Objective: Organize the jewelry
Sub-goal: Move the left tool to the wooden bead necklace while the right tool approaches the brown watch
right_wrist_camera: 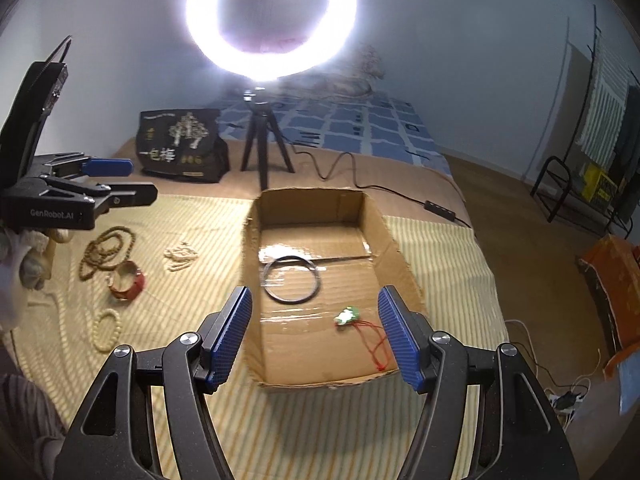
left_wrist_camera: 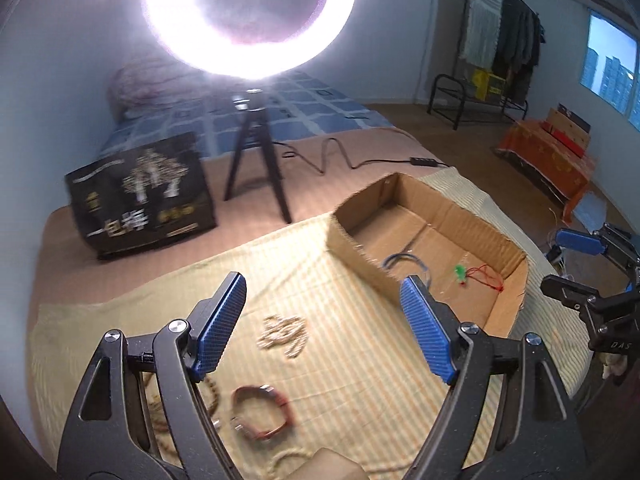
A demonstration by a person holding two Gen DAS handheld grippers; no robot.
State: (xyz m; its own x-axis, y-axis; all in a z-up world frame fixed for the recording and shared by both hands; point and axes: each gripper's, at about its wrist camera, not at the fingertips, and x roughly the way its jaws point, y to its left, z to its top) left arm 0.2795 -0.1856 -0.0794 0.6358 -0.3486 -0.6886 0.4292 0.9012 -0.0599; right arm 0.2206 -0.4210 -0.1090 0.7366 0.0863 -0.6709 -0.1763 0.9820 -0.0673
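Note:
An open cardboard box (right_wrist_camera: 372, 220) (left_wrist_camera: 360, 236) lies on the striped mat. Inside are a dark ring bangle (right_wrist_camera: 292, 280) (left_wrist_camera: 404, 260) and a green pendant on a red cord (right_wrist_camera: 347, 316) (left_wrist_camera: 461, 272). On the mat to the left lie a small pale bead pile (right_wrist_camera: 182, 256) (left_wrist_camera: 284, 334), a red bracelet (right_wrist_camera: 128, 280) (left_wrist_camera: 262, 412), a brown bead necklace (right_wrist_camera: 106, 250) and a cream bead bracelet (right_wrist_camera: 106, 330). My left gripper (left_wrist_camera: 324, 332) is open and empty above the pale bead pile. My right gripper (right_wrist_camera: 314, 332) is open and empty over the box's near end.
A ring light on a black tripod (right_wrist_camera: 262, 148) (left_wrist_camera: 256, 152) stands behind the box, its cable (right_wrist_camera: 344, 168) trailing right. A black printed bag (right_wrist_camera: 180, 144) (left_wrist_camera: 140, 196) sits at the back left. The mat's right edge drops to the floor (right_wrist_camera: 520, 216).

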